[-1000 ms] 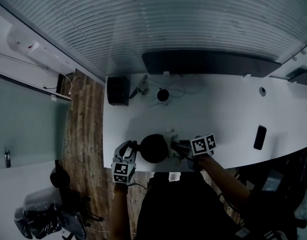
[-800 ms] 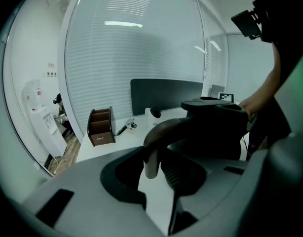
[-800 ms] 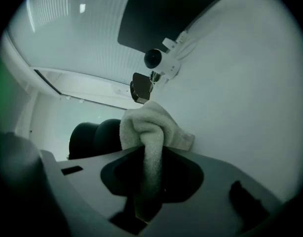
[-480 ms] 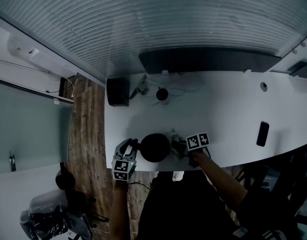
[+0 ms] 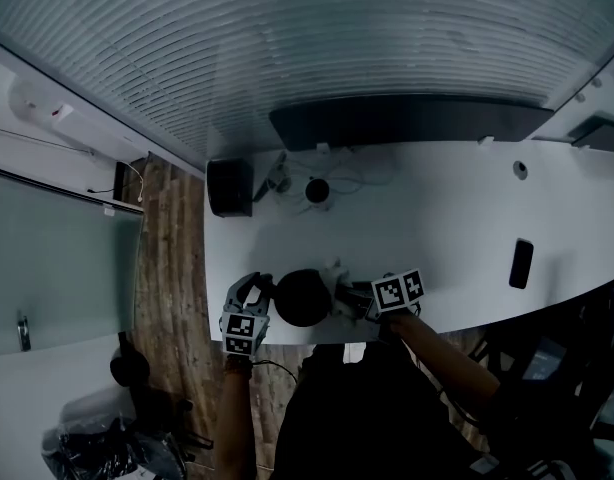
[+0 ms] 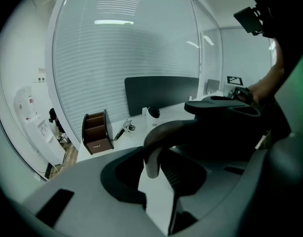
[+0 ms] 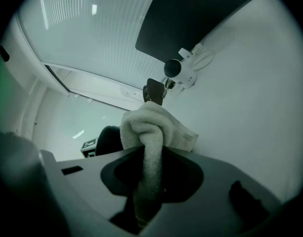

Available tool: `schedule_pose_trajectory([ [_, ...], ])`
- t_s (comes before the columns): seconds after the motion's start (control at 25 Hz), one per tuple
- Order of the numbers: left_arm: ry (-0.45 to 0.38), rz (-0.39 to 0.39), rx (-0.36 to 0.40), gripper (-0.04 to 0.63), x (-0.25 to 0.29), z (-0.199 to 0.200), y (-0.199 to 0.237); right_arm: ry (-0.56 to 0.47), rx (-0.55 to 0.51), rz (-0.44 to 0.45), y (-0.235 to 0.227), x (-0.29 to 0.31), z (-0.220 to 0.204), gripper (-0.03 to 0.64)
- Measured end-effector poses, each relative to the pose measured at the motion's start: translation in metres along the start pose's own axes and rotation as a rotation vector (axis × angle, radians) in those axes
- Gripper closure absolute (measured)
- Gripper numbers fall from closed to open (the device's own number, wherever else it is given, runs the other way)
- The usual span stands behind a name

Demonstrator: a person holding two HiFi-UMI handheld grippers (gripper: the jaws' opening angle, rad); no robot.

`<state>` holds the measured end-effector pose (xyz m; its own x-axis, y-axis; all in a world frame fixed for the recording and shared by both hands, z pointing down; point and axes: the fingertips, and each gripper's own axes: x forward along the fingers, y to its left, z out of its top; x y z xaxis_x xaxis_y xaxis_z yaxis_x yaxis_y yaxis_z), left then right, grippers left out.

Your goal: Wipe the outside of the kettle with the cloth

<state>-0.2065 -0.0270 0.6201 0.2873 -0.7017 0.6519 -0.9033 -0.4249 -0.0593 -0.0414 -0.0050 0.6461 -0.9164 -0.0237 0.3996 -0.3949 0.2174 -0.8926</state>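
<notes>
A black kettle (image 5: 303,298) stands near the front edge of the white desk (image 5: 437,228). My left gripper (image 5: 261,288) is at the kettle's left side, shut on the curved kettle handle (image 6: 177,128); the dark body (image 6: 230,127) rises just beyond it. From the right, my right gripper (image 5: 351,302) is shut on a bunched white cloth (image 7: 150,127), which lies against the kettle's right side. In the right gripper view the kettle (image 7: 110,138) shows dark behind the cloth. The spot where cloth meets kettle is hidden.
A brown pen holder (image 5: 230,186) stands at the desk's far left corner, with a small round camera (image 5: 317,190) and cables beside it. A dark monitor (image 5: 407,120) runs along the back. A black phone (image 5: 521,263) lies to the right. The desk edge is right below the kettle.
The right gripper with the cloth has shifted a little along the kettle's right side. The left gripper and the kettle have stayed put.
</notes>
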Motion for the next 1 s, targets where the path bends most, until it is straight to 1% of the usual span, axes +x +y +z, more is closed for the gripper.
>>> schedule_pose_trajectory([
  [0.16, 0.005, -0.005, 0.014, 0.485, 0.004, 0.004, -0.001, -0.017, -0.042, 0.029, 0.031, -0.007, 0.008, 0.531],
  [0.28, 0.009, -0.012, 0.026, 0.485, 0.006, 0.005, -0.001, -0.018, -0.085, 0.013, 0.036, -0.004, 0.008, 0.531],
  [0.36, 0.01, -0.017, 0.03, 0.485, 0.006, 0.006, -0.001, -0.019, -0.057, 0.02, 0.029, -0.002, 0.009, 0.531],
  [0.44, 0.009, -0.022, 0.027, 0.485, 0.006, 0.006, -0.001, -0.029, 0.007, 0.038, 0.02, -0.001, 0.011, 0.531],
  [0.56, 0.009, -0.024, 0.024, 0.485, 0.008, 0.007, -0.001, -0.043, 0.075, 0.032, 0.004, 0.003, 0.012, 0.531],
  [0.68, 0.018, -0.036, 0.043, 0.485, 0.011, 0.009, -0.001, -0.034, 0.094, -0.005, -0.015, 0.011, 0.008, 0.531],
  [0.84, 0.026, -0.07, 0.087, 0.485, 0.016, 0.013, -0.002, -0.004, 0.113, -0.059, -0.038, 0.023, 0.0, 0.531],
  [1.0, 0.052, -0.096, 0.105, 0.485, 0.018, 0.015, -0.003, 0.028, 0.13, -0.105, -0.061, 0.034, -0.007, 0.531],
])
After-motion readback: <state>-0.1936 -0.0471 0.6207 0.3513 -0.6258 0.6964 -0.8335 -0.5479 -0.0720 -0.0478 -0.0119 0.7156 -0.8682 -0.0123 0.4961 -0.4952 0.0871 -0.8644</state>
